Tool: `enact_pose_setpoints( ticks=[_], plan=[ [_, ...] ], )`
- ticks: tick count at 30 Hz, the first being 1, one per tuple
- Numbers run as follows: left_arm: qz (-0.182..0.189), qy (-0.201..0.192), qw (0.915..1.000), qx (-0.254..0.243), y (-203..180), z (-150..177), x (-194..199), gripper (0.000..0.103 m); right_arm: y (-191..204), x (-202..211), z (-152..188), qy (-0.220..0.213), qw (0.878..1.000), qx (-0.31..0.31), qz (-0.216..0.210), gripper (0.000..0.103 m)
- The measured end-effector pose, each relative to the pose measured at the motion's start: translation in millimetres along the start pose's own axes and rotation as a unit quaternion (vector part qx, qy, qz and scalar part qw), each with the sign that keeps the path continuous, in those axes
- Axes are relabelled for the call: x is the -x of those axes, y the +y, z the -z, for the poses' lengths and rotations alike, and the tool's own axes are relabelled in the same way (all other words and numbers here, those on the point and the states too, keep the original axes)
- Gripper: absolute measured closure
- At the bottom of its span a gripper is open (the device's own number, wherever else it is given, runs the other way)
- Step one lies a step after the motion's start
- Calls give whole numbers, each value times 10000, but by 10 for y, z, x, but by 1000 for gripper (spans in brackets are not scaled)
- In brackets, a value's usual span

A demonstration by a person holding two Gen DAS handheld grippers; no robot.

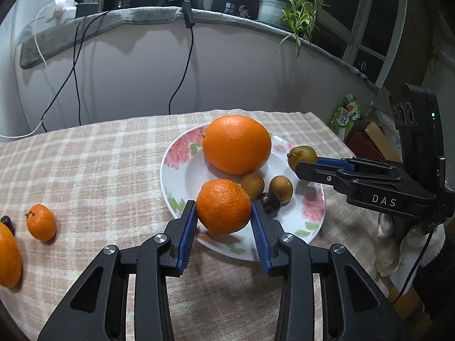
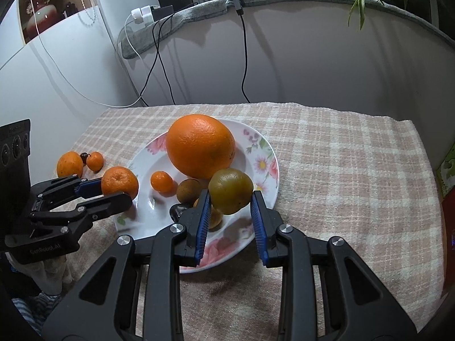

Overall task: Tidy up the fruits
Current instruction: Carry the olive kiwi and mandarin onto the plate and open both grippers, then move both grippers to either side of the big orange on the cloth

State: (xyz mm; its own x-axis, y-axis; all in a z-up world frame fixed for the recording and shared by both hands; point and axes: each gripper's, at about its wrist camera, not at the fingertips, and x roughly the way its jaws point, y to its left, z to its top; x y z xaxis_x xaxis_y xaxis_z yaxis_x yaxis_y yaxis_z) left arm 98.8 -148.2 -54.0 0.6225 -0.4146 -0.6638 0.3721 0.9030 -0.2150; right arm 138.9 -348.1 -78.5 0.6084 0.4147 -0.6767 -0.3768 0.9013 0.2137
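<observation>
A floral white plate (image 1: pixel 176 176) (image 2: pixel 142 167) holds a large orange (image 1: pixel 236 143) (image 2: pixel 200 145), small brown fruits (image 1: pixel 252 184) (image 2: pixel 187 190) and a dark fruit (image 1: pixel 270 202). A small tangerine (image 2: pixel 162 181) lies in the plate in the right wrist view. My left gripper (image 1: pixel 224 213) (image 2: pixel 113 191) is shut on a tangerine (image 1: pixel 223 206) (image 2: pixel 120 183) above the plate's near left rim. My right gripper (image 2: pixel 231 199) (image 1: pixel 298 162) is shut on a greenish-brown fruit (image 2: pixel 231 191) (image 1: pixel 302 155) above the plate's right edge.
On the checked cloth (image 1: pixel 85 164) left of the plate lie a small tangerine (image 1: pixel 41 226) (image 2: pixel 95 160), another orange (image 1: pixel 8 258) (image 2: pixel 69 164) and a dark fruit (image 1: pixel 7 222). Cables (image 1: pixel 182 65) hang down the wall behind. Boxes (image 1: pixel 366 139) stand past the table's right edge.
</observation>
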Motion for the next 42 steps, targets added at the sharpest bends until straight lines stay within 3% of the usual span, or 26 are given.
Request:
enact_pose_setpoints(
  ticks=[5,8,10,18,22,27,34,42],
  plan=[
    [-7,-20,10000,15,-1,0,23,65,5,-15,-5,44,10000,-22,26,68],
    [-10,-84,10000,31,6,-4,69,50,21,9,-10,8,10000,-40,-46,50],
    [2,-117,9999,2,9,-13,101,47,54,42,-23,-51,10000,-7,46,36],
    [-59,-147,9998,118,106,-17,257,22,132,174,-62,-123,9999,-7,31,28],
    [-154,-36,9997,162,165,33,324,22,225,218,-37,-109,9999,5,-47,19],
    [-386,61,9989,274,291,112,467,21,428,225,-38,-99,9998,152,-77,17],
    [-648,28,9968,463,548,185,742,21,750,124,-122,302,9987,279,-291,15],
    [-1050,-68,9915,767,953,288,1024,21,1148,19,-213,278,9972,498,-473,10]
  ],
)
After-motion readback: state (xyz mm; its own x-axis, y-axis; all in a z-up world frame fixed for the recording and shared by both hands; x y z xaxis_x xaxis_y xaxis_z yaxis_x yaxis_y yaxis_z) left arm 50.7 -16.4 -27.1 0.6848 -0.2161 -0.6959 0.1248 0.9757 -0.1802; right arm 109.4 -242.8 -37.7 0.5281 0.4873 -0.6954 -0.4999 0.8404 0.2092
